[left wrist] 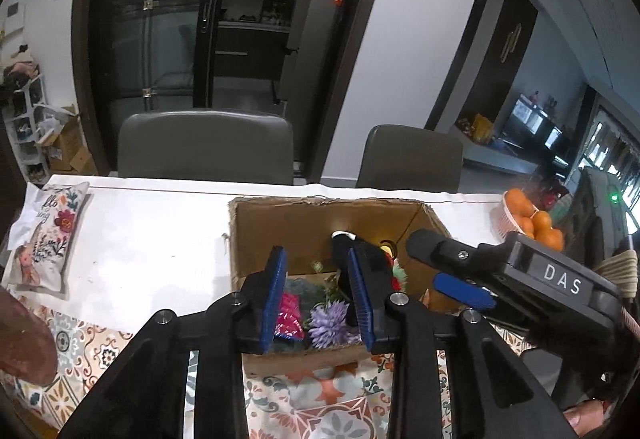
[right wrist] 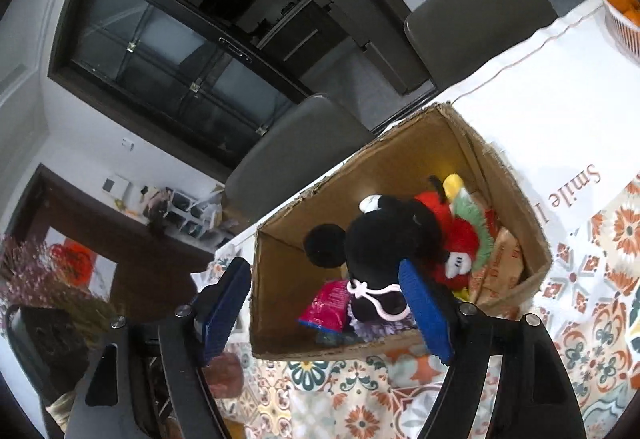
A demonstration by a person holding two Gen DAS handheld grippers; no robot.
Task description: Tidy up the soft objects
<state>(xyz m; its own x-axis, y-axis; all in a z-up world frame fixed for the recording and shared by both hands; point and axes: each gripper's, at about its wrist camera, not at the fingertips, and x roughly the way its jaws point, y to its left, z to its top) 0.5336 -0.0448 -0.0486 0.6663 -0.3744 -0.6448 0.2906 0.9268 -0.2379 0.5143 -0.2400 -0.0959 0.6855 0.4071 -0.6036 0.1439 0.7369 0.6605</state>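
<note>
On the worktop [left wrist: 160, 231], an open cardboard box [left wrist: 320, 223] sits at centre, resting partly on a white cloth and partly on a patterned tile-print cloth [left wrist: 340, 411]. Left wrist view: left tool [left wrist: 320, 295] hangs over the box's near edge, blue pads [left wrist: 276, 291] parted a little, nothing pinched between them; through the gap show a purple artificial flower [left wrist: 330, 323] and a pink-red packet [left wrist: 289, 315] on the box floor. Right tool [left wrist: 444, 267] reaches in from 3 o'clock, over the box's right side. Embroidered floral cushion [left wrist: 46, 239] lies at 9 o'clock on the worktop, well apart from the box. Basket of oranges [left wrist: 532, 223] at 3 o'clock, near the far edge. Two grey chairs [left wrist: 206, 147] stand behind the worktop at 12 o'clock. Right wrist view: right tool [right wrist: 324, 307] spread wide, pads [right wrist: 426, 311] not touching anything; black mouse plush [right wrist: 380, 243] in red clothing lies inside the box, just beyond the pads, free of both. Green-fringed plush piece [right wrist: 482, 239] is pressed against the mouse at its 3 o'clock. Pink-red packet [right wrist: 330, 305] sits at the mouse's 7 o'clock. Tan printed bags [right wrist: 502, 271] lie along the box's right wall. Lettering "Smile" [right wrist: 580, 183] is printed on the white cloth at 3 o'clock. Dried pink flower sprigs [right wrist: 36, 271] stand at 9 o'clock, off the worktop.
</note>
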